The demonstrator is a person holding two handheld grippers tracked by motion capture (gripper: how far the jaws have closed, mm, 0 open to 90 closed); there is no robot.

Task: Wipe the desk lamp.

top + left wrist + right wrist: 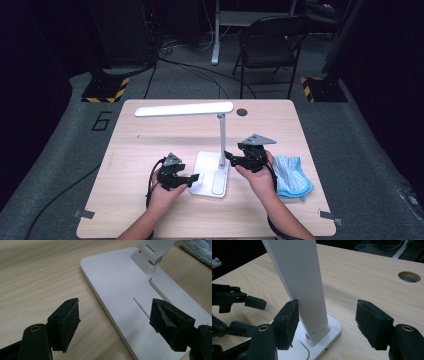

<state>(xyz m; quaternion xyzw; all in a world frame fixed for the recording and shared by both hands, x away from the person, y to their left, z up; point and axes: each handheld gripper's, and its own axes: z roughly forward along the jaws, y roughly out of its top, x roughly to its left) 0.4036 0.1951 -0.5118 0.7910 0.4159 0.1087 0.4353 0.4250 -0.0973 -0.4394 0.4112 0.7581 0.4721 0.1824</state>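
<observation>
- Closest to the camera up top are the person's forearms, each hand carrying a hand-held gripper.
- The left hand-held gripper (194,178) is spread wide and gripping nothing. In its own view one jaw hangs over bare wood and the other over the base (130,297) of the desk lamp (220,145), so the jaws straddle the base's left edge. Can't tell if either one actually touches it.
- The right hand-held gripper (327,320) is wide open too. The lamp's upright post (299,282) sits between its jaws, tight against the left jaw with a big gap to the other. It isn't clamped on the post.
- The lamp stands roughly mid-desk, base flat, post leaning a bit, its long head (184,109) reaching out to the left of the post.
- Right of the lamp, just past the right hand, there's a crumpled blue cloth (292,176) on the desk (150,135).
- Behind the lamp there's a round cable hole (242,112) near the desk's far edge.
- Beyond the desk a black folding chair (270,47) stands on the grey floor.
</observation>
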